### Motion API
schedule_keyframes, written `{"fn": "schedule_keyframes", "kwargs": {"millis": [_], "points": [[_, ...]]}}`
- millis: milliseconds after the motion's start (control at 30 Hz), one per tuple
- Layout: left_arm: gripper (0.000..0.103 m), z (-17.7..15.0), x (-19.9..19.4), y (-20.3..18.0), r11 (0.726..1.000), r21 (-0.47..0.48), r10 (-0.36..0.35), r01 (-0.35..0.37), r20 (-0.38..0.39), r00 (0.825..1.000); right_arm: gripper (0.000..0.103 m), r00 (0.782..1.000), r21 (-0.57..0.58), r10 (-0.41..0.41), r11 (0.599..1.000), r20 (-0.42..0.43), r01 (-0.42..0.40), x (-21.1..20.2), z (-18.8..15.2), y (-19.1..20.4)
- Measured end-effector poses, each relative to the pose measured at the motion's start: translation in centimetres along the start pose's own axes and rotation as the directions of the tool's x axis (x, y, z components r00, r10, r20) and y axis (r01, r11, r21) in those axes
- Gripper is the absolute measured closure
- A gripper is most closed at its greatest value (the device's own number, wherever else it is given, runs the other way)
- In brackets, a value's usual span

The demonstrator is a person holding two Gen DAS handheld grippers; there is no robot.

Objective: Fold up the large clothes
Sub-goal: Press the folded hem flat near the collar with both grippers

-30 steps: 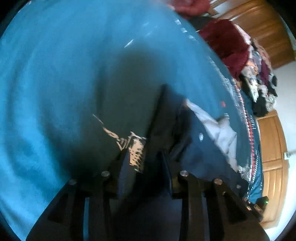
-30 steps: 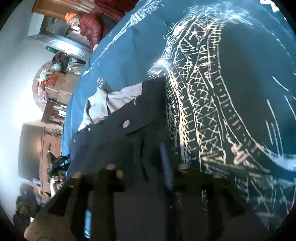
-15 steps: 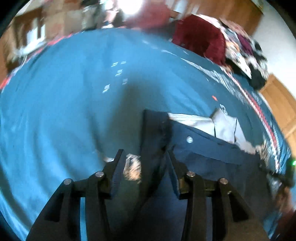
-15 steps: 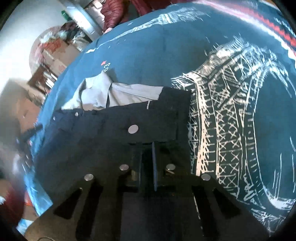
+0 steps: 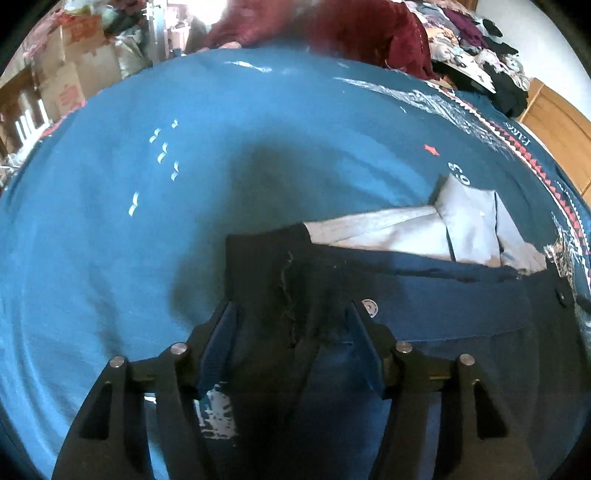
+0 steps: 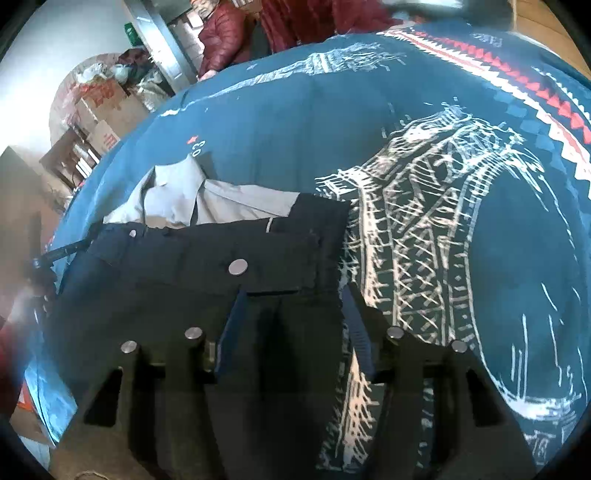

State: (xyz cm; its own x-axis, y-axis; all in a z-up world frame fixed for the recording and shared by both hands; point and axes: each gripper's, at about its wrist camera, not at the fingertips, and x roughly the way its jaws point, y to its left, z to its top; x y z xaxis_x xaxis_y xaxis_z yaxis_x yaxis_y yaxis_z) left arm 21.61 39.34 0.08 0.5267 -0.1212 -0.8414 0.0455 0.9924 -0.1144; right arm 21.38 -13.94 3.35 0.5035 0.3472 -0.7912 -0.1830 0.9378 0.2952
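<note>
A dark navy garment (image 5: 443, 306) with snap buttons and a pale grey lining (image 5: 406, 232) lies flat on a blue bedsheet (image 5: 147, 221). My left gripper (image 5: 291, 325) hangs open just over its dark left edge, with fabric below the spread fingers and nothing pinched. In the right wrist view the same garment (image 6: 184, 266) shows its grey lining (image 6: 177, 203) at the far end. My right gripper (image 6: 293, 317) is open over the garment's right edge, beside the white tower print (image 6: 424, 221) on the sheet (image 6: 295, 129).
A heap of mixed clothes (image 5: 472, 55) and a dark red garment (image 5: 351, 33) sit at the bed's far side. Cardboard boxes (image 5: 62, 85) stand at the far left, a wooden cupboard (image 5: 554, 122) on the right. A person in a red jacket (image 6: 221, 37) is beyond the bed.
Both grippers have opened and let go of the navy garment, which now lies flat on the sheet. Both cameras tilted up and drew back a little.
</note>
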Motion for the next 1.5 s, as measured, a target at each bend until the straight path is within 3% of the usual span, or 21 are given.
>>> {"fn": "schedule_keyframes", "kwargs": {"millis": [33,67,200,367,467,567,633,700,733,800,867,900,933,967,1000,1067,1167,1233,1300,1367,1500], "points": [[0.079,-0.1,0.1,-0.1,1.000,0.002,-0.028,0.028,-0.002,1.000,0.056,1.000,-0.014,-0.005,1.000,-0.004,0.004,0.2,0.2,0.3],[0.084,-0.2,0.1,-0.3,0.999,0.009,-0.044,0.044,-0.002,0.999,0.056,1.000,-0.029,-0.017,0.999,-0.004,0.017,0.6,0.4,0.6],[0.082,-0.4,0.3,-1.2,0.999,0.047,-0.003,0.002,0.013,1.000,0.055,0.996,-0.049,-0.086,0.995,0.001,0.086,1.5,1.1,0.7],[0.065,-0.6,0.7,0.3,0.998,-0.040,-0.049,0.051,0.037,0.998,0.059,0.996,-0.035,-0.077,0.997,-0.039,0.076,3.0,0.5,0.3],[0.065,-0.7,0.9,1.0,0.993,-0.075,-0.088,0.091,0.036,0.995,0.072,0.996,-0.020,-0.083,0.996,-0.028,0.083,2.9,0.4,0.0],[0.078,-0.7,0.9,0.8,0.992,-0.064,-0.108,0.110,0.030,0.994,0.081,0.997,-0.002,-0.079,0.997,-0.018,0.079,2.6,0.4,-0.5],[0.081,-0.9,0.7,0.4,0.996,-0.036,-0.086,0.087,0.028,0.996,0.079,0.997,0.006,-0.069,0.998,-0.022,0.069,2.7,0.3,-0.8],[0.080,-0.8,0.8,0.0,0.997,-0.024,-0.075,0.075,0.031,0.997,0.069,0.999,0.022,-0.035,0.999,-0.025,0.035,2.8,0.2,-1.1],[0.073,-0.8,0.8,0.1,0.997,-0.027,-0.073,0.074,0.038,0.997,0.061,0.999,0.031,-0.013,0.999,-0.032,0.014,3.1,0.1,-1.2],[0.068,-0.8,1.1,0.4,0.995,-0.041,-0.094,0.096,0.034,0.995,0.063,0.999,0.033,-0.007,0.999,-0.038,0.008,3.3,0.0,-1.4],[0.068,-0.7,1.2,0.6,0.993,-0.053,-0.103,0.104,0.029,0.994,0.088,0.999,0.035,-0.012,0.999,-0.033,0.013,3.3,0.0,-1.3],[0.069,-0.6,1.3,0.4,0.994,-0.049,-0.096,0.097,0.024,0.995,0.090,0.999,0.035,-0.027,0.999,-0.020,0.028,3.0,0.1,-1.2],[0.085,-0.6,1.2,0.2,0.996,-0.043,-0.082,0.083,0.025,0.996,0.093,1.000,0.035,-0.028,0.999,-0.002,0.028,2.5,0.1,-0.9],[0.089,-0.6,0.9,0.0,0.996,-0.040,-0.082,0.083,0.032,0.996,0.094,0.999,0.028,-0.033,0.999,0.020,0.032,1.9,0.2,-0.6],[0.096,-0.6,0.4,-0.1,0.995,-0.037,-0.086,0.088,0.050,0.995,0.094,0.998,0.016,-0.036,0.999,0.047,0.036,1.0,0.2,-0.1],[0.097,-0.8,-1.7,0.2,0.990,-0.058,-0.119,0.127,0.122,0.985,0.094,0.994,0.002,-0.022,1.000,0.103,0.022,-1.3,0.4,0.7],[0.097,-0.6,-5.7,1.7,0.969,-0.113,-0.188,0.220,0.241,0.952,0.094,0.990,-0.020,-0.004,1.000,0.138,0.007,-3.1,0.7,1.6],[0.097,-0.2,-7.5,2.1,0.964,-0.115,-0.198,0.239,0.288,0.937,0.094,0.993,-0.018,0.000,1.000,0.119,0.002,-2.8,1.0,1.7],[0.097,-0.1,-7.8,1.9,0.972,-0.088,-0.184,0.217,0.286,0.941,0.088,0.997,-0.010,-0.020,1.000,0.072,0.021,-1.1,0.8,1.2],[0.097,-0.3,-6.4,1.7,0.980,-0.079,-0.161,0.185,0.241,0.957,0.078,0.998,0.017,-0.059,0.998,0.020,0.059,1.0,0.3,0.5],[0.097,-1.5,-3.2,2.4,0.981,-0.115,-0.138,0.159,0.171,0.976,0.071,0.995,0.035,-0.083,0.996,0.050,0.082,0.9,-0.8,0.0]]}}
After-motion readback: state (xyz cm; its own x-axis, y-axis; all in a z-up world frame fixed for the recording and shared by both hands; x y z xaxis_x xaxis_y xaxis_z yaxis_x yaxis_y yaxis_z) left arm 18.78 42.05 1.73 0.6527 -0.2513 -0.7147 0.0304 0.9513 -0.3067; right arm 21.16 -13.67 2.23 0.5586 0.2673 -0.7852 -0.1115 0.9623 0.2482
